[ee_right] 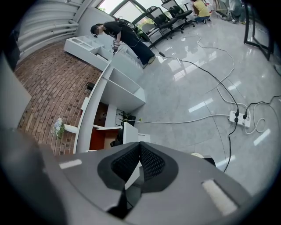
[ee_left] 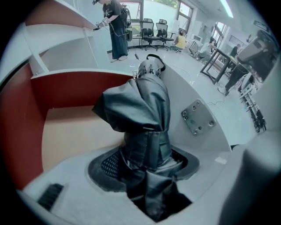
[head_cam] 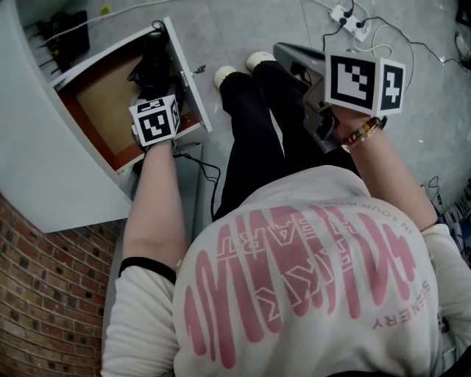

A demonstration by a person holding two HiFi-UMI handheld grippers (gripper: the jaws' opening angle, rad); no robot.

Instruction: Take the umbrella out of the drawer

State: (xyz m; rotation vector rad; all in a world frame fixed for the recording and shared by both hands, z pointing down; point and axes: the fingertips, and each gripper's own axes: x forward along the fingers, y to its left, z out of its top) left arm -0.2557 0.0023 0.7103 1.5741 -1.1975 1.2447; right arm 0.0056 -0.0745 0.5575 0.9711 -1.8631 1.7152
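Firmly gripped the umbrella (ee_left: 140,110) with the left gripper (ee_left: 148,163), both jaws pressed on the folded black fabric near 1 end. Held the umbrella inside the outline of the open drawer (head_cam: 190,88), close along the inner face of the drawer's white front panel and above the drawer's tan bottom (ee_left: 74,132). Could not tell whether the umbrella's far tip (ee_left: 148,71) touched any part of the drawer.

Held the right gripper (ee_right: 139,149) well apart from the drawer, off to the drawer's right in the head view and over the black trousers (head_cam: 257,125). Had its 2 jaws together at the tips, with nothing between them.

Found red side walls (ee_left: 66,90) inside the drawer, and 1 small metal plate (ee_left: 198,117) with screws on the inner face of the drawer's front panel, just beside the umbrella. Stood with 2 pale shoes (head_cam: 224,74) on the grey floor just outside the drawer's front panel. Left a white power strip (head_cam: 349,20) with its cables lying far to the right of the drawer. Showed a brick wall (head_cam: 44,294) on the near side of the white cabinet (head_cam: 44,169) that housed the drawer.
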